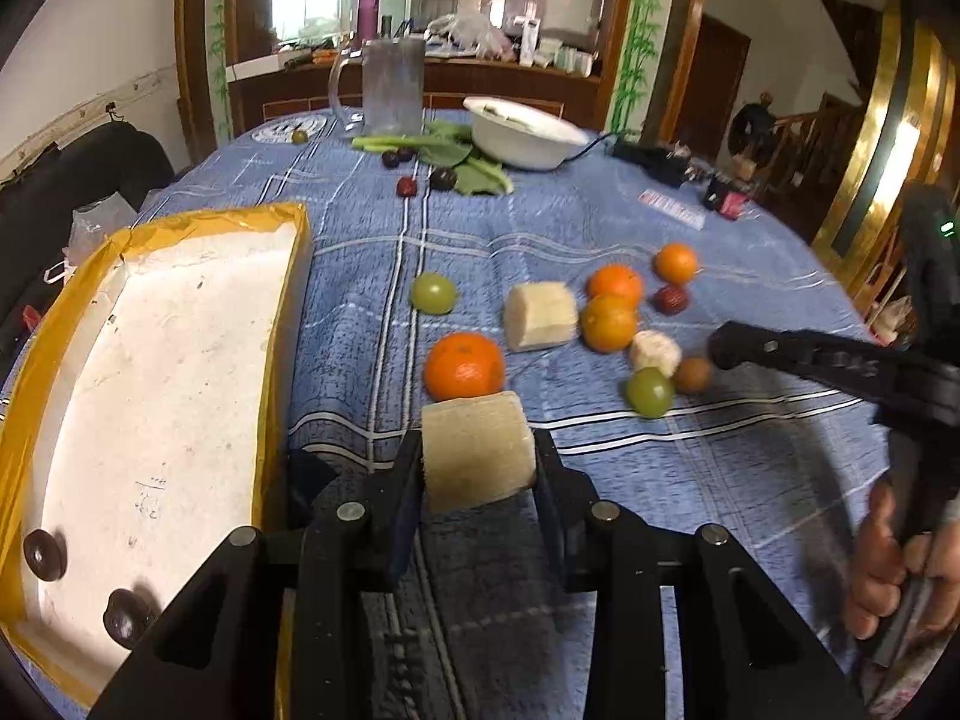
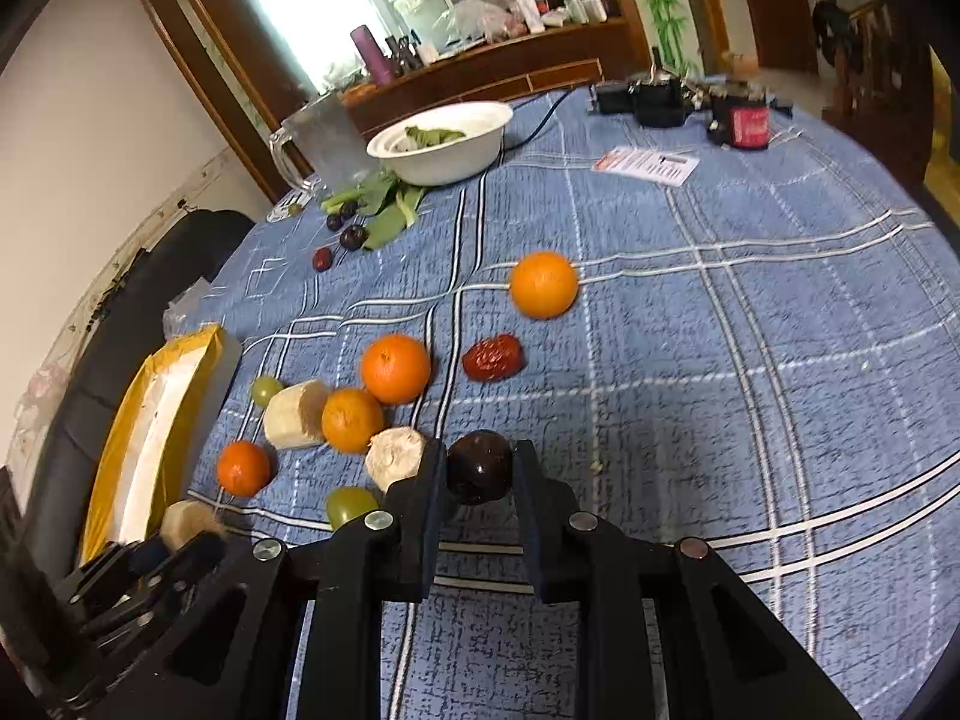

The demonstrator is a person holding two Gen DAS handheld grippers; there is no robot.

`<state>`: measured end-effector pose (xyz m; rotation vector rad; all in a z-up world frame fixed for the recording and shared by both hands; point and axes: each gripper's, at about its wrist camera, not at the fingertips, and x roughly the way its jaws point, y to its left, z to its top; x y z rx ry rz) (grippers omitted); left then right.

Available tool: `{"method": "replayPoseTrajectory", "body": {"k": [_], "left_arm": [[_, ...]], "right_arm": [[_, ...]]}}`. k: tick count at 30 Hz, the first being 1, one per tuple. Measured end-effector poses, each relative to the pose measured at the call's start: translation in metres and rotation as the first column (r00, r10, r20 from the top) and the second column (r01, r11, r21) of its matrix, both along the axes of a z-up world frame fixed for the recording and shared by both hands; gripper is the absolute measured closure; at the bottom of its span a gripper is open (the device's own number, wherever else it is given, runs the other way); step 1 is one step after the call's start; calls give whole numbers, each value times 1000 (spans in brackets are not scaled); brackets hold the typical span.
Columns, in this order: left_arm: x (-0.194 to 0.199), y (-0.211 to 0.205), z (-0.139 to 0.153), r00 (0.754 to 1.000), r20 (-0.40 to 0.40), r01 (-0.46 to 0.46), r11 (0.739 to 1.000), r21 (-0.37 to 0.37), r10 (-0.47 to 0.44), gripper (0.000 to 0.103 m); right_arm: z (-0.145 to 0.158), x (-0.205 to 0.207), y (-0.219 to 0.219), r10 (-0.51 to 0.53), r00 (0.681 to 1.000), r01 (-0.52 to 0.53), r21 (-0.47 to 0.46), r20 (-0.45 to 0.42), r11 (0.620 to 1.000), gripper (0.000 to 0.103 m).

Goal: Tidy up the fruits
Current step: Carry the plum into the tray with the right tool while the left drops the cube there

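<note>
My left gripper [image 1: 477, 450] is shut on a pale sugarcane chunk [image 1: 477, 450], just right of the yellow-rimmed foam box [image 1: 282, 324], which holds two dark round fruits [image 1: 45, 553]. My right gripper [image 2: 480, 468] is shut on a dark brown round fruit [image 2: 480, 474]; it also shows in the left wrist view [image 1: 693, 375]. On the blue cloth lie several oranges [image 2: 396, 367], green grapes [image 1: 433, 293], more sugarcane chunks [image 1: 540, 315] and a red date [image 2: 493, 357].
At the table's far side stand a white bowl [image 1: 525, 135] with greens, a glass mug [image 1: 390, 84], leafy greens [image 1: 474, 165], dark plums [image 1: 443, 178], a power strip [image 1: 651, 156] and a leaflet [image 1: 672, 208]. A dark sofa [image 1: 72, 180] is left of the table.
</note>
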<state>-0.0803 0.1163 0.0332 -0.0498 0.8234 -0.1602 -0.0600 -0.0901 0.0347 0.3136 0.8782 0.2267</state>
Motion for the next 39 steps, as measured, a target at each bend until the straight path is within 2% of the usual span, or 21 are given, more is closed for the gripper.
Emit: {"method": "replayPoseTrajectory", "body": {"k": [10,13,16,21,23,27,29,32,36,39], "left_arm": [[-25,24,18,999,24,-35,997,-62,37,70],[-33,38,27,998,39,-55,995,-84,58,70],[-38,57,36,996,47,-74,992,-105,79,70],[-41,101,56,986,74,-144,987,-74,149,69],[-39,119,61,982,73,-169,984,-61,174,69],[-26,153,60,971,49,-232,972,-22,233,69],[-14,168,55,967,28,-254,967,-16,255,69],[9,195,39,956,-49,-291,956,-45,289,69],[21,212,17,939,-139,-326,942,-75,314,69],[20,213,10,937,-145,-332,940,-81,318,68]], "right_arm": [[0,-2,-13,-60,998,60,32,4,998,80],[3,-5,-13,-50,999,50,81,6,995,80],[11,-13,-3,6,1000,-4,193,-8,981,79],[38,-22,35,125,992,-120,309,4,943,79],[48,-21,59,192,981,-181,364,5,914,79],[55,-12,112,297,955,-262,418,-20,870,78],[54,-7,138,332,943,-289,408,-37,866,78],[49,0,183,371,926,-332,332,-62,883,78],[30,3,233,413,904,-379,241,-109,894,78],[15,4,257,440,887,-405,222,-138,887,76]]}}
